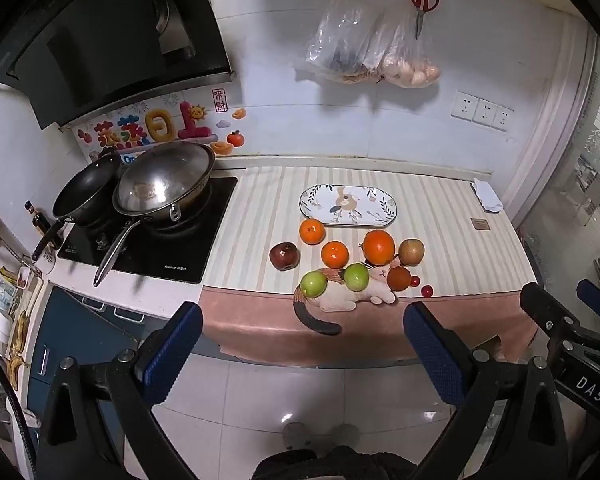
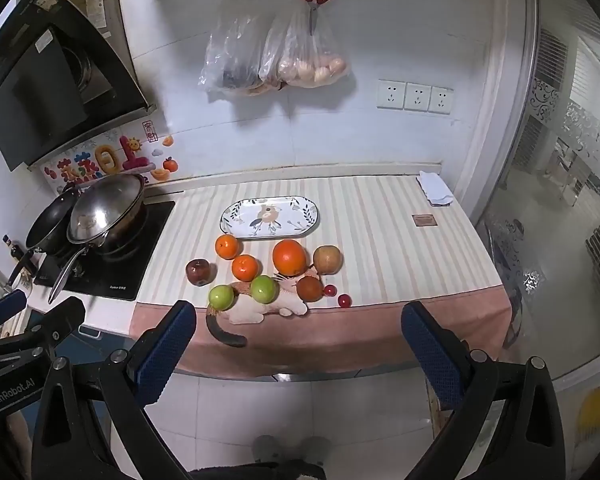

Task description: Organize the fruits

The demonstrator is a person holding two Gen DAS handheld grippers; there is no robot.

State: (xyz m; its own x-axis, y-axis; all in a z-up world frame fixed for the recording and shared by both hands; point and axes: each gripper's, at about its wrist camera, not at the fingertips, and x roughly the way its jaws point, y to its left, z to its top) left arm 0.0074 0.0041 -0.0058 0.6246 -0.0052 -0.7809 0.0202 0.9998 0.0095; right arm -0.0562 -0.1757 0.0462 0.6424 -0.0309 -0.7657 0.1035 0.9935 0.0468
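Ten or so loose fruits lie clustered on the striped cloth-covered surface [image 2: 380, 240], just in front of an empty oval ceramic platter with a leaf-and-bird print [image 2: 236, 216]. Large glossy orange [image 2: 289, 257] sits centre, two smaller mandarins [image 2: 245, 267] to its left, a dark red apple [image 2: 197, 272] furthest left, a dull yellow-brown pear-like fruit [image 2: 327, 260] to the right. Two smooth green apples [image 2: 221, 297] rest against a soft plush cat toy [image 2: 256, 308] near the front edge; two small red cherry tomatoes [image 2: 344, 300] lie just beside it.

Left gripper [image 1: 302, 326] and right gripper [image 2: 298, 326]: fingers spread wide, nothing between them, both hanging over the floor short of the surface.

Handling judgement: fruits are round, firm and light to moderate in weight; waxy skins look slippery and any will roll if nudged. Best hold is across the widest girth, textured blue pads on opposite sides. Tomatoes appear fragile and call for a gentle squeeze. Platter is rigid, glazed, probably the destination.
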